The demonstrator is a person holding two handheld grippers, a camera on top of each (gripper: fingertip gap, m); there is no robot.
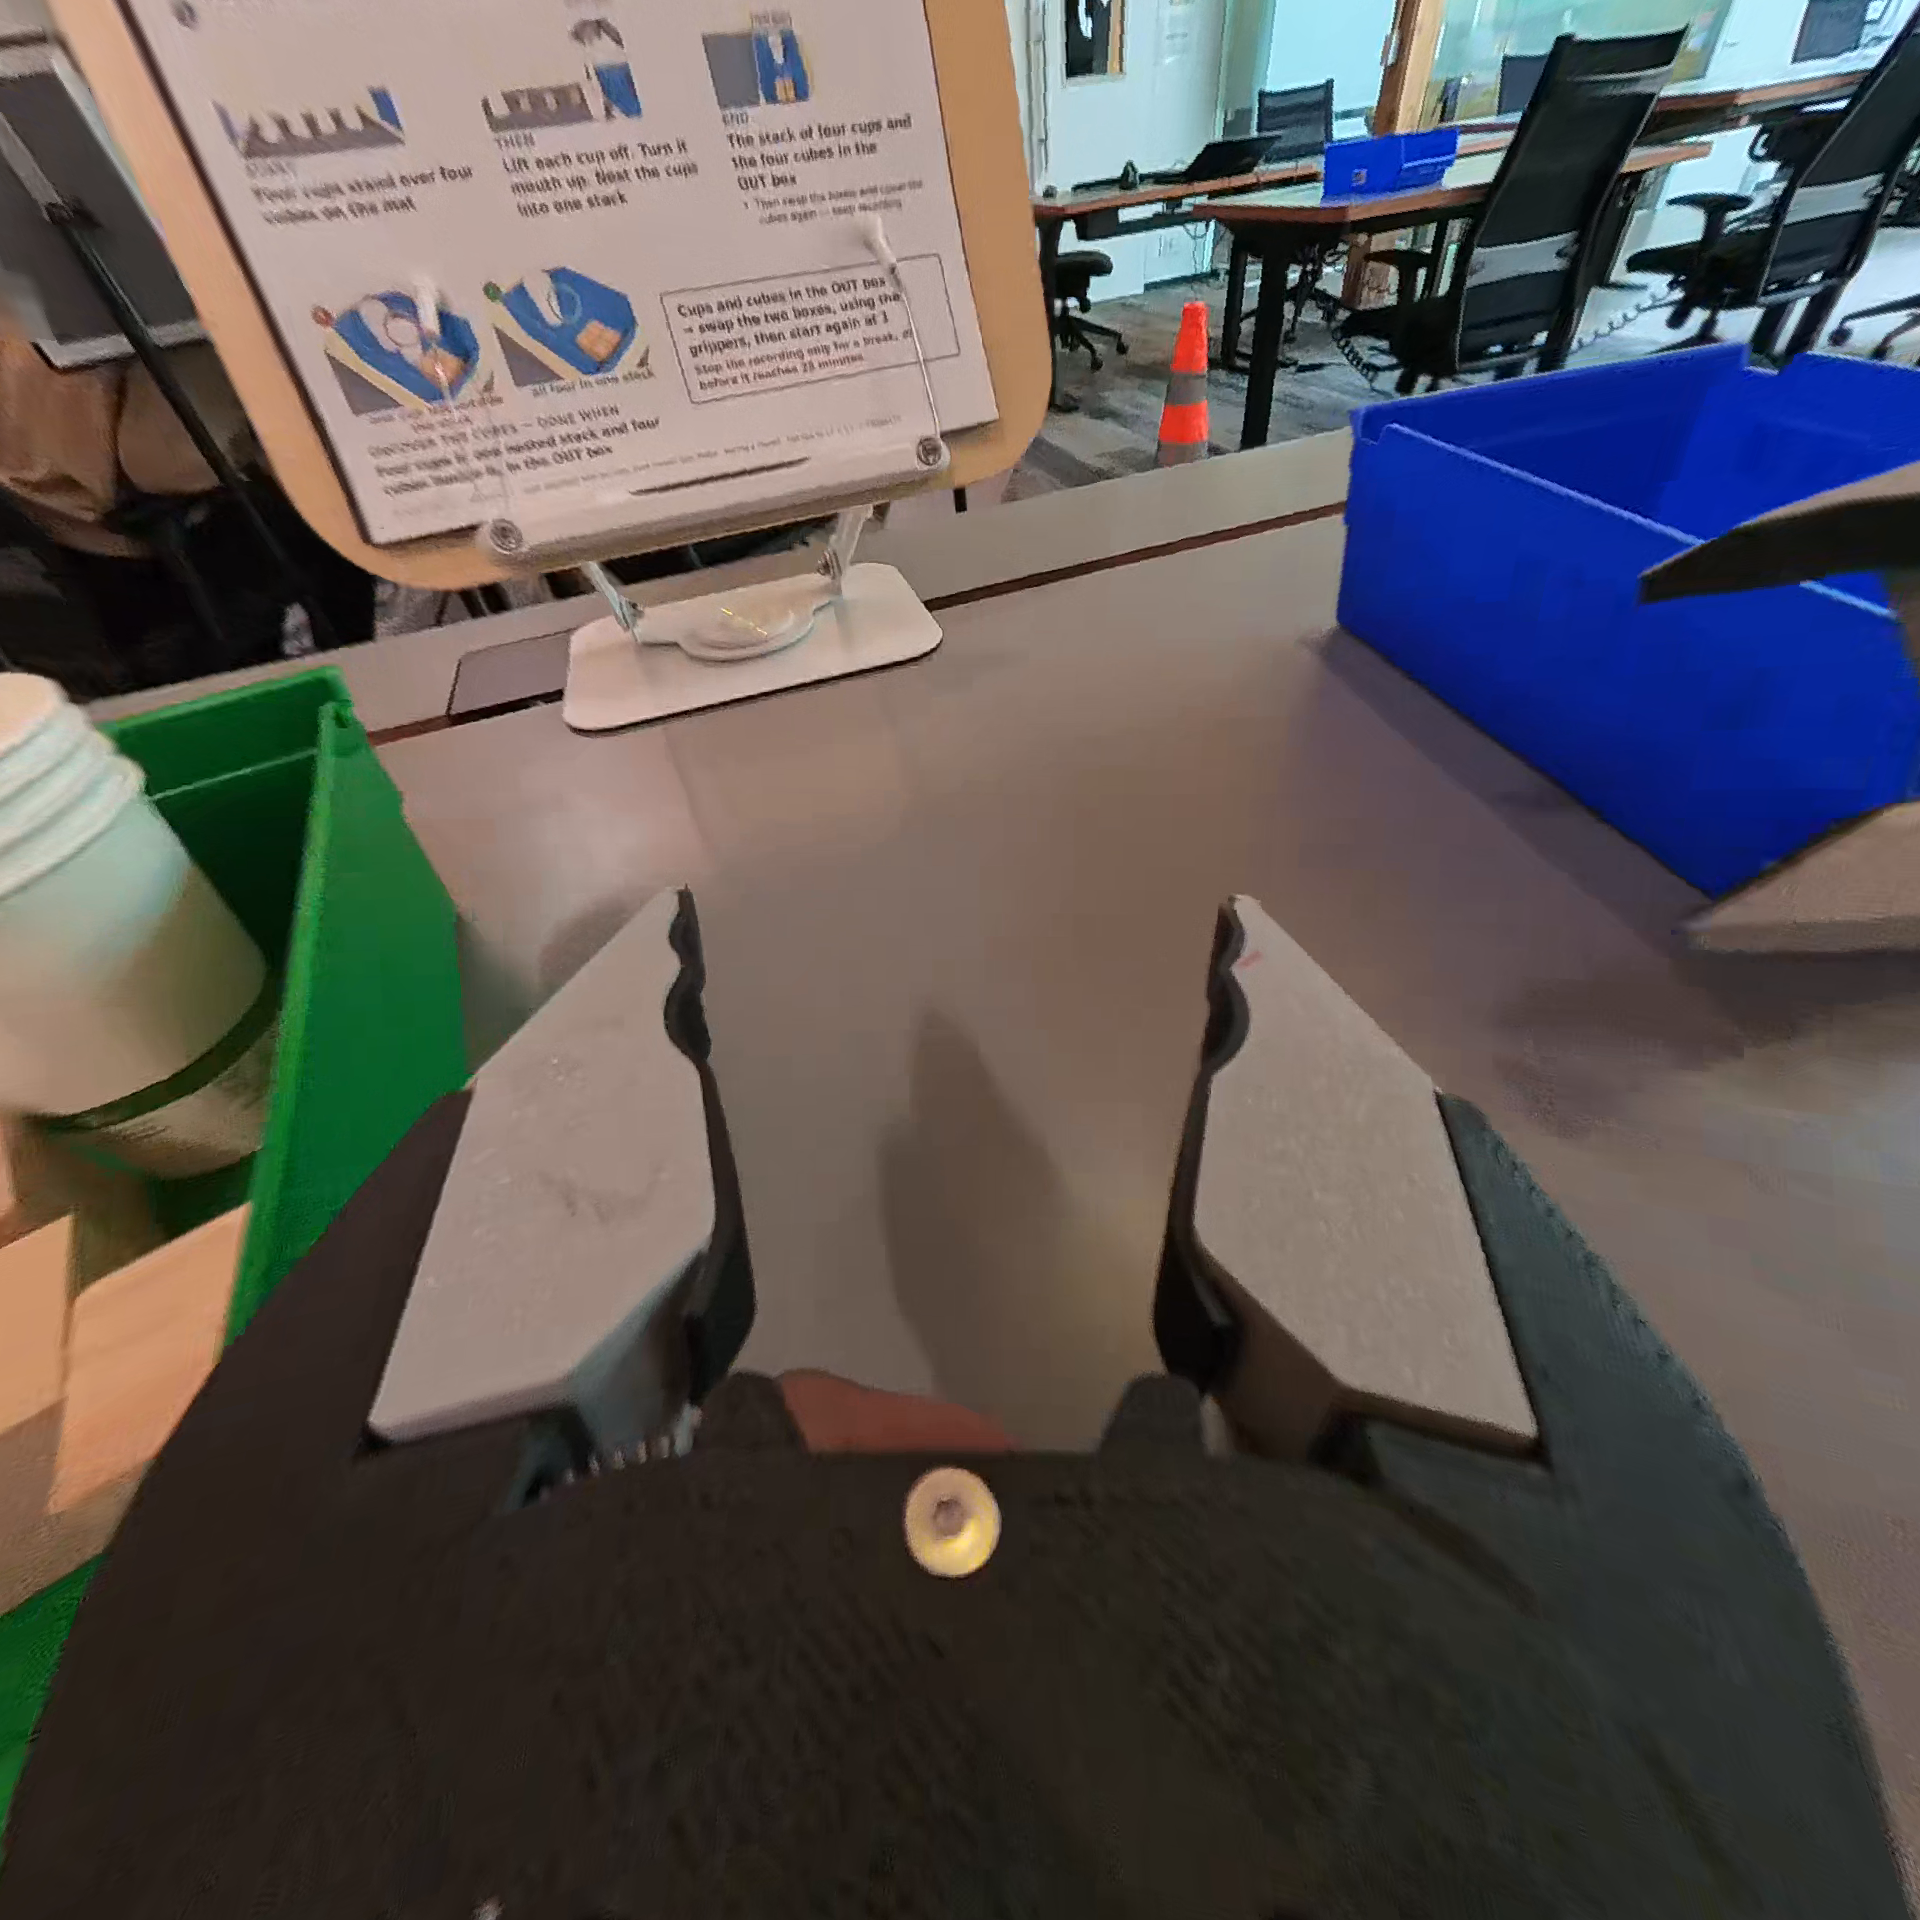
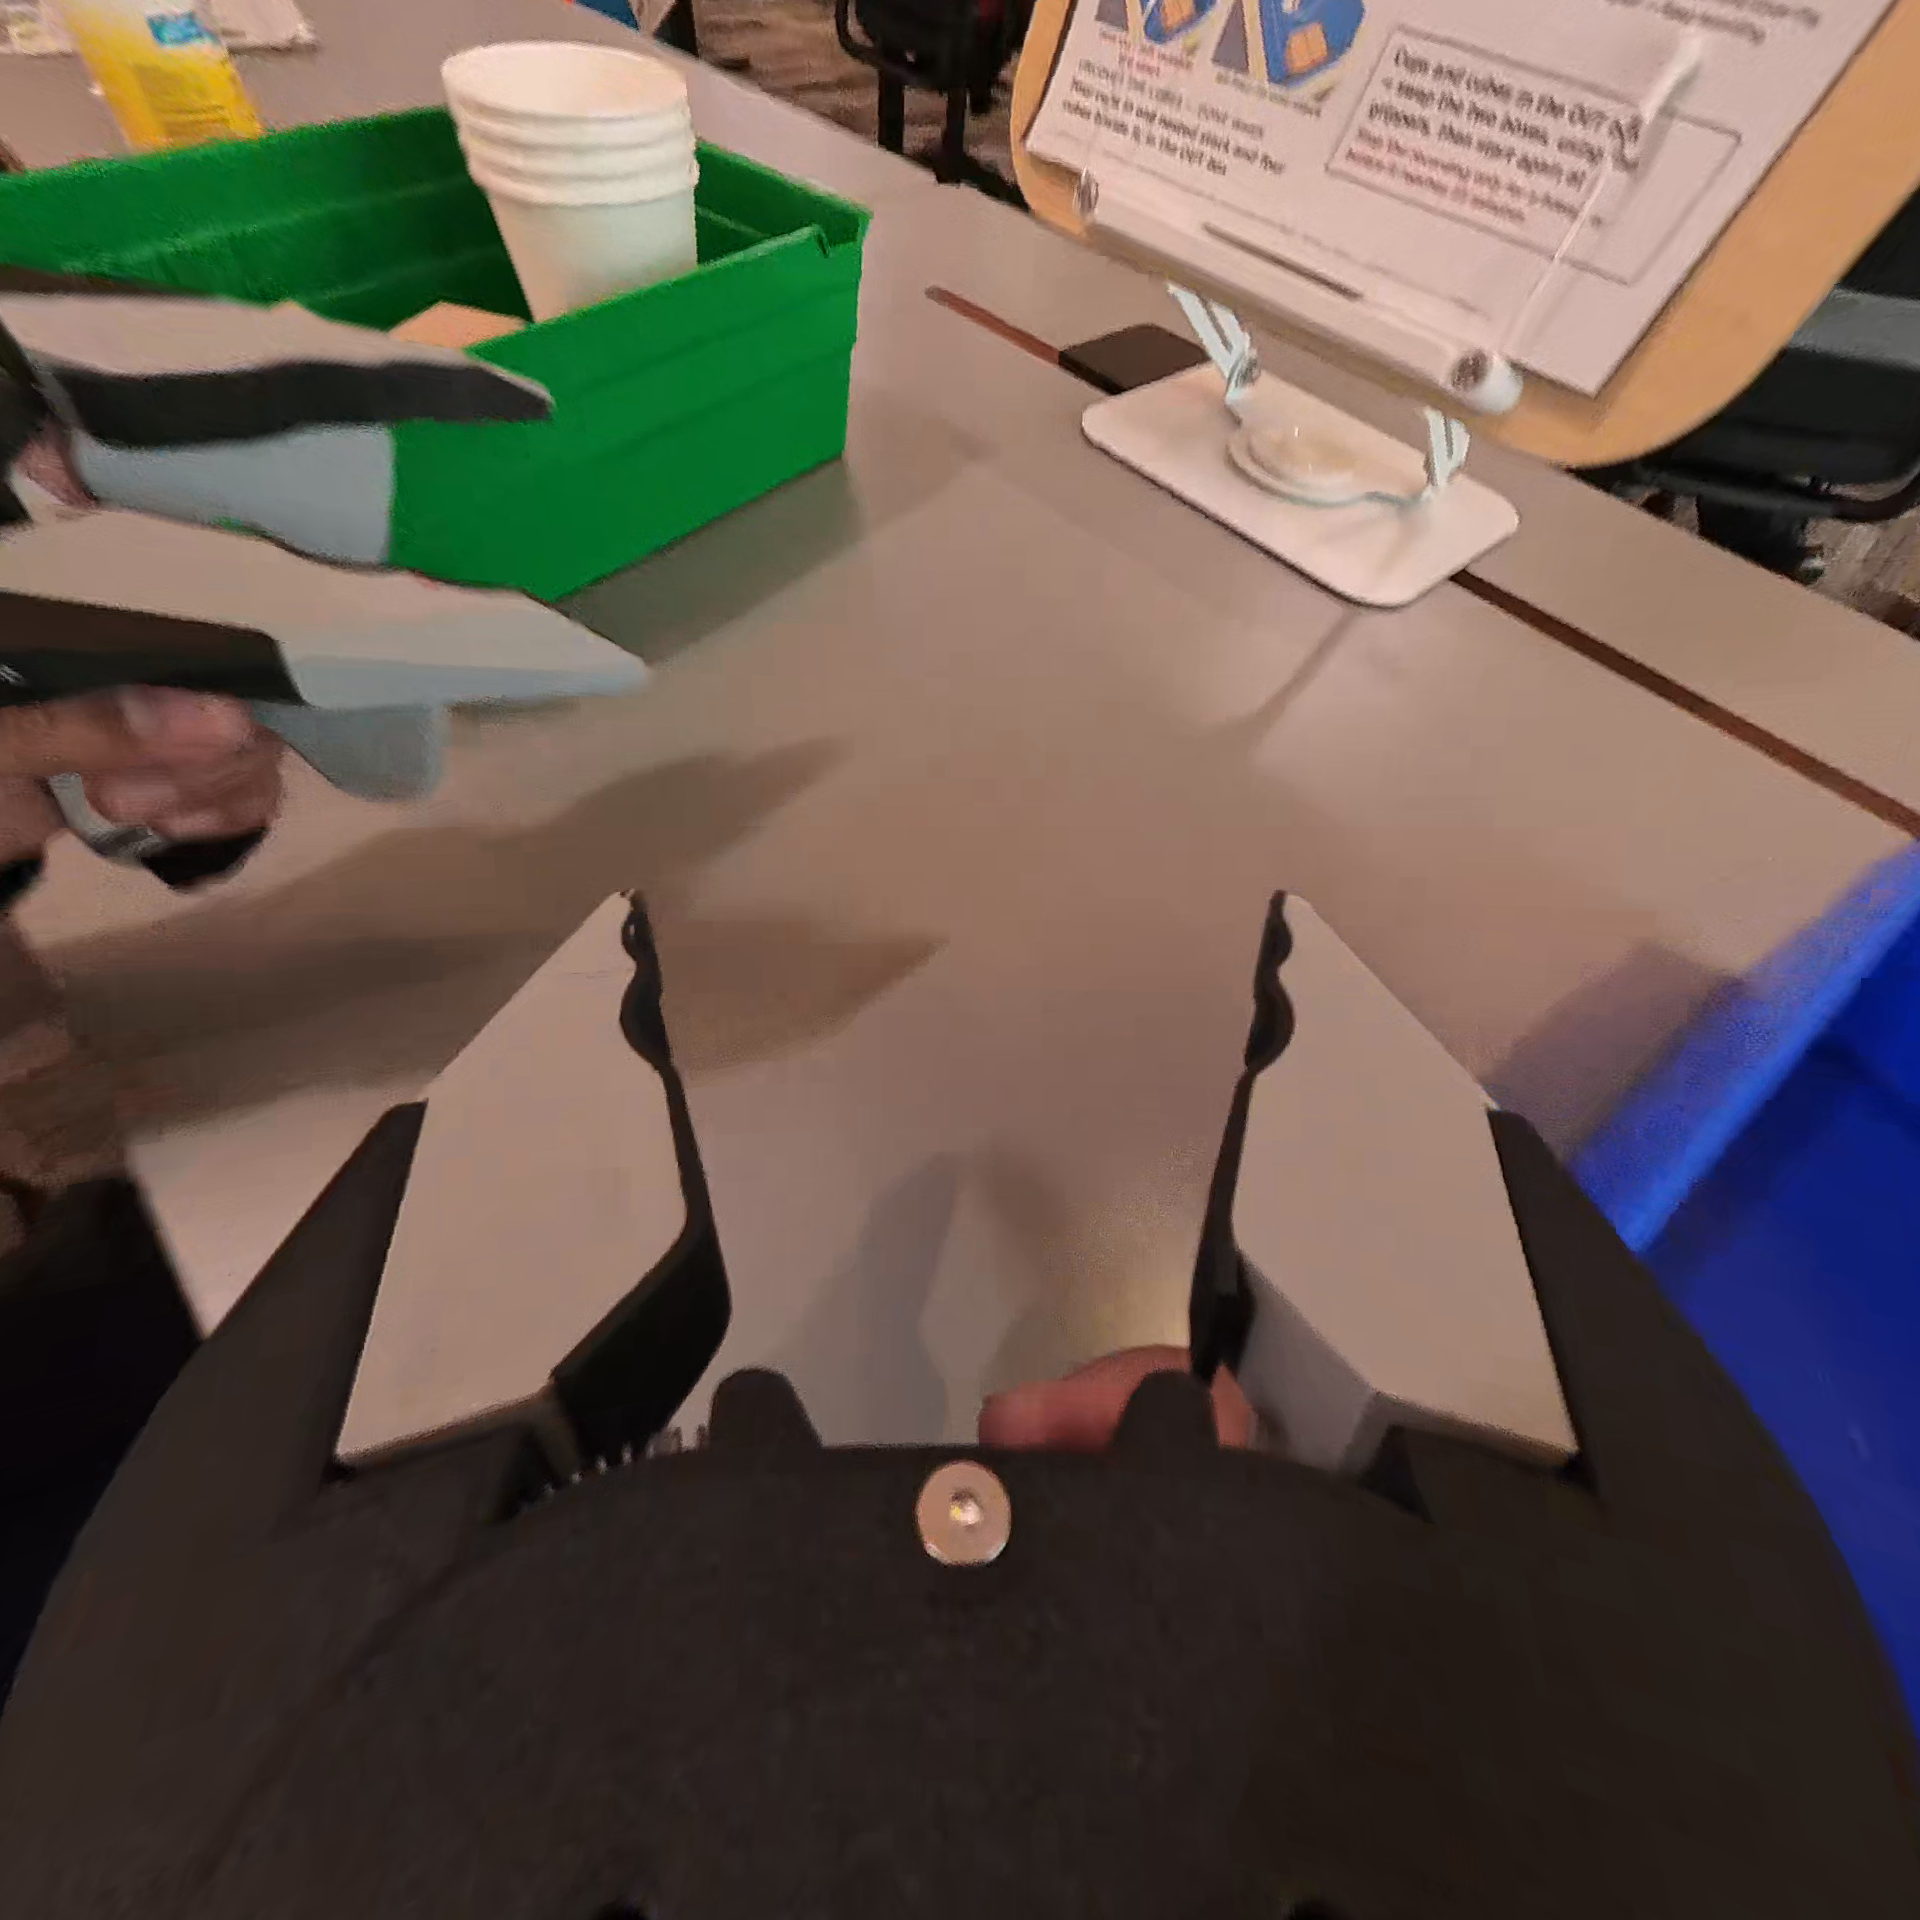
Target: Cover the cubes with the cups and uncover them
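A paper sheet with pictures [image 1: 582,260] sits on a tan board with a white stand [image 1: 753,649]. Far back are an orange cone [image 1: 1187,384], black chairs [image 1: 1527,208] and long desks [image 1: 1351,197]. A yellow bottle [image 2: 156,68] stands on the gray table [image 2: 1039,727].

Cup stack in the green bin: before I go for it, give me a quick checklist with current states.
1. Left claw open with nothing in it: ok.
2. Right claw open with nothing in it: ok.
3. Stack of white cups upright, mouth up, in the green bin: ok.
4. Wooden cube visible in the bin beside the stack: ok; how many cubes, cannot tell.
5. Grey table bare between the bins for setting cubes: ok.
6. Blue bin contents: cannot tell.
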